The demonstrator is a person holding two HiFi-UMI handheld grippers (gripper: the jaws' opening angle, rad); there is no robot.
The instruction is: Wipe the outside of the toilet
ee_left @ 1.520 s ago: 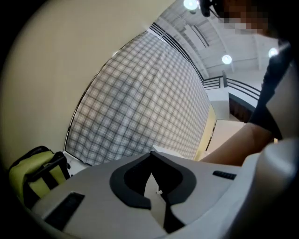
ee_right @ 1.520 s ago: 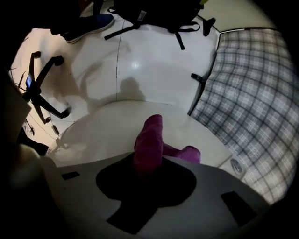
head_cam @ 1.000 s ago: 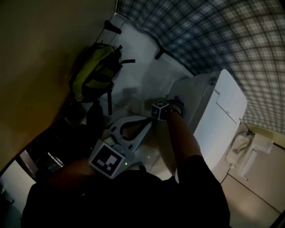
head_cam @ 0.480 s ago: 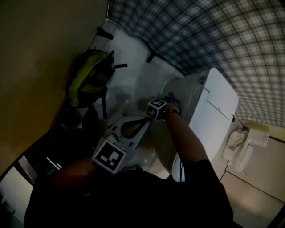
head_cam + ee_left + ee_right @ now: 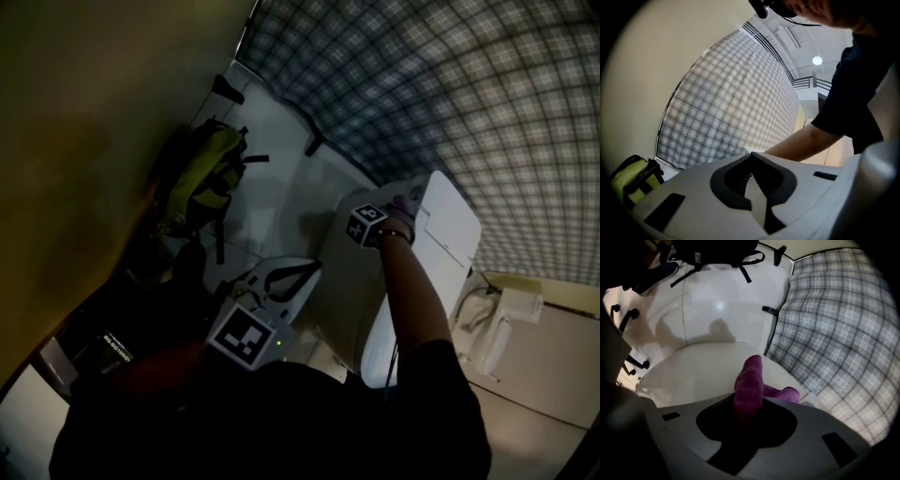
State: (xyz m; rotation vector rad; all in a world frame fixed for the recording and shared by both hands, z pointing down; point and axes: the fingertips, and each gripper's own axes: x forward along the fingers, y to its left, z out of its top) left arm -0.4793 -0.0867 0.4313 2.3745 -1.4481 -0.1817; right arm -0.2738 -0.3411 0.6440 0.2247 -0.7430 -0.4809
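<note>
The white toilet (image 5: 441, 244) stands right of centre in the head view, and its pale curved outside (image 5: 698, 376) fills the middle of the right gripper view. My right gripper (image 5: 397, 208) is high on the toilet's upper left edge, its marker cube (image 5: 367, 225) facing me. It is shut on a purple cloth (image 5: 750, 383), which sticks out past the jaws and lies against the toilet. The cloth (image 5: 403, 201) shows as a small purple patch in the head view. My left gripper (image 5: 317, 266) hangs low beside the bowl, shut, with nothing in its jaws (image 5: 751, 154).
A green backpack (image 5: 202, 173) leans by the yellow wall at left, also visible as the backpack (image 5: 628, 180) in the left gripper view. A plaid-patterned wall (image 5: 450, 94) runs behind the toilet. White fittings (image 5: 506, 319) sit to the toilet's right. A person's arm (image 5: 806, 140) reaches across.
My right gripper has moved up and to the right along the toilet with the purple cloth, toward the top. The left gripper has stayed low and shut.
</note>
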